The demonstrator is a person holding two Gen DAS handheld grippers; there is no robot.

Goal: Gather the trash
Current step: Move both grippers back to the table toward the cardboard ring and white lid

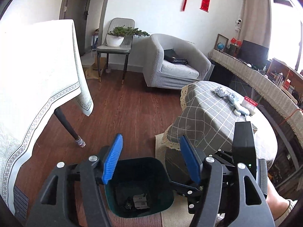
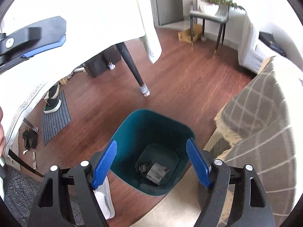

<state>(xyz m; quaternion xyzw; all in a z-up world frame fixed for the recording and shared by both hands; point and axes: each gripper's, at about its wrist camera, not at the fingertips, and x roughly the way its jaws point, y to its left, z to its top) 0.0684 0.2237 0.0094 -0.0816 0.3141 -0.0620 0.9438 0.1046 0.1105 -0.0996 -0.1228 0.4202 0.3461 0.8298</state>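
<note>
White-clothed tabletop (image 1: 37, 66) at left, left hand-held gripper (image 1: 151, 160) released and empty above teal trash bin (image 2: 151, 132) on wood floor (image 1: 123, 109), crumpled trash (image 2: 155, 170) at its bottom, right hand-held gripper (image 2: 151, 164) released, crumpled wrapper (image 1: 230, 100) on checked tabletop (image 1: 208, 117) at right

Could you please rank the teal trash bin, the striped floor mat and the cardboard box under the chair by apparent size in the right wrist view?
1. Teal trash bin, though it is nearest.
2. Striped floor mat.
3. Cardboard box, farthest away.
</note>
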